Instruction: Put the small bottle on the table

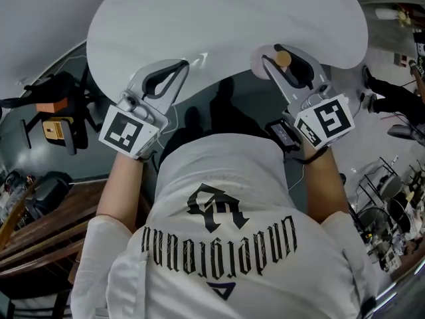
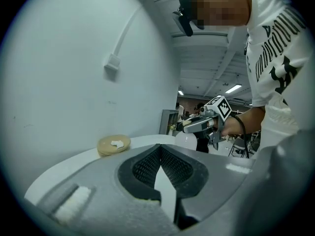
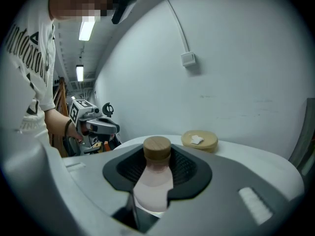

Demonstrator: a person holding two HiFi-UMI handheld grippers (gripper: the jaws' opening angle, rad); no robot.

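nearest the camera, the person's two forearms reach forward from a white shirt (image 1: 219,244) and carry one tool each toward the near edge of the table (image 1: 232,18). the task's thing, the small bottle (image 3: 152,188), is not yet set down. it sits in the right hand-held gripper (image 1: 277,57), low over the near rim of the table. i cannot tell whether its base touches the top.

the right hand-held gripper is closed to a middling width on the small bottle. the ribbed pads press the pale body from both sides just under the wooden cap (image 3: 157,148), which stands clear above them. gripping below the cap probably keeps the bottle upright, with its base free to meet the surface first, which suits setting it down.

the left hand-held gripper (image 1: 180,65) has its tips together, with only a thin wedge of light between the pads and nothing in it. it hovers beside the other, well apart from the bottle. i judge it is simply kept out of the way, since one grip is enough for so small a thing.

farther across the table lies a round tan disc (image 3: 199,140) with a small white scrap on top, well clear of where the bottle hangs. behind it rises a plain wall with a cable and a little box (image 3: 188,59).
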